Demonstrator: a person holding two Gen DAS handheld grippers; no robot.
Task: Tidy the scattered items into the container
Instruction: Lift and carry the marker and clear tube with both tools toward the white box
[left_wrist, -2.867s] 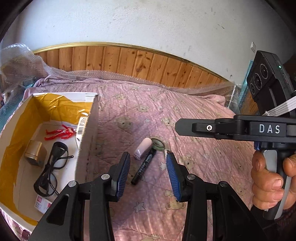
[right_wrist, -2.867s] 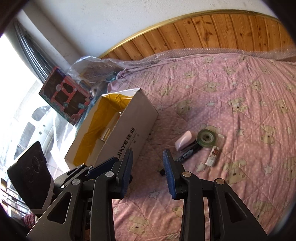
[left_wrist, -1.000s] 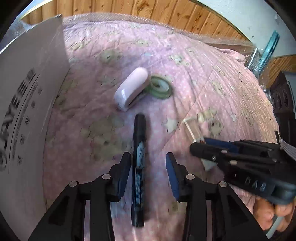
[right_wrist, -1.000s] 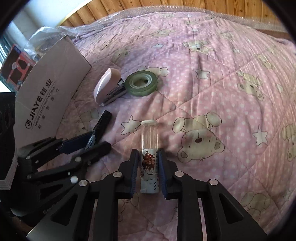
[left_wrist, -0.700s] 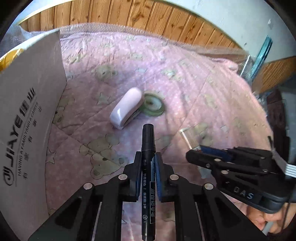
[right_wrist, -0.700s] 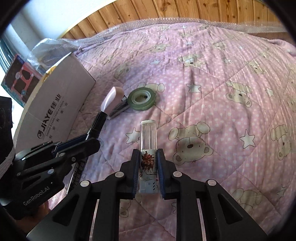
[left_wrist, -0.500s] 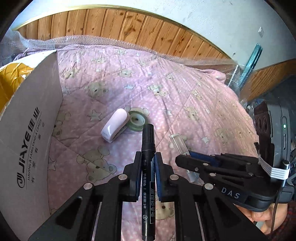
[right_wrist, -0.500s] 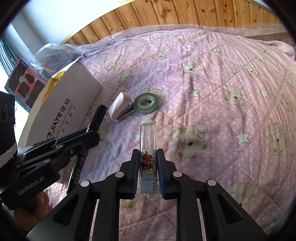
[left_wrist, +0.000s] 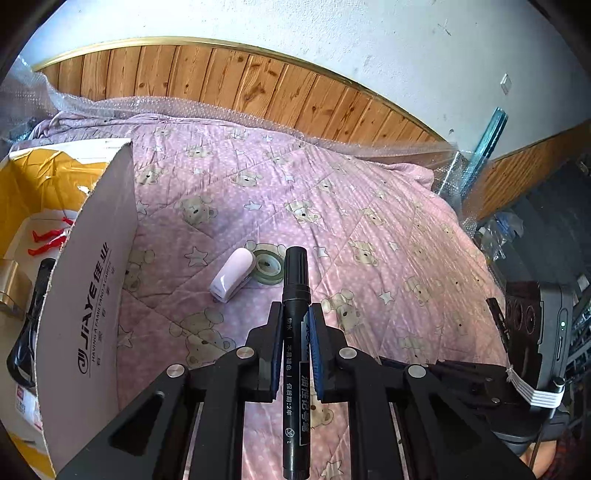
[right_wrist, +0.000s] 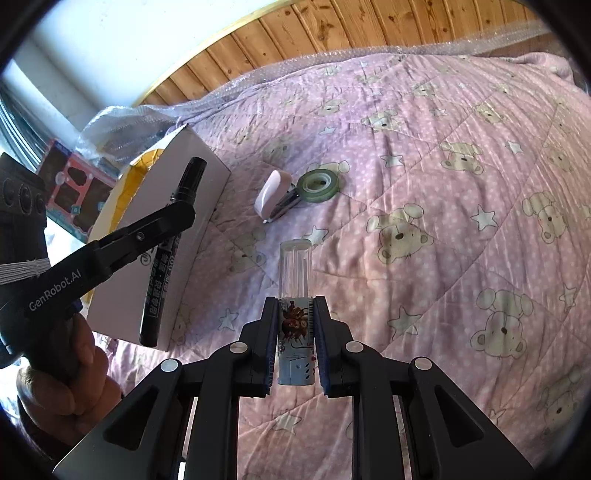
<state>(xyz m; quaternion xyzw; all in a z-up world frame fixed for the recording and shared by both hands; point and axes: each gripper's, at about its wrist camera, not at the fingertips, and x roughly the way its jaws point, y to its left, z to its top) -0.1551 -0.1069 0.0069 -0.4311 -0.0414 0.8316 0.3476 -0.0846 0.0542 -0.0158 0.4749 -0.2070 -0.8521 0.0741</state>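
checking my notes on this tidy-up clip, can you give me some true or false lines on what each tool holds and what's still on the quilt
1. The left tool is shut on the marker. True.
2. The right tool is open and holds nothing. False: it is shut on a clear tube.
3. The stapler and tape roll lie in the box. False: both lie on the quilt, beside the box.
4. The stapler and tape roll lie right next to each other. True.
5. The box holds red clips. True.
6. The marker's cap is off. False: the cap is on.
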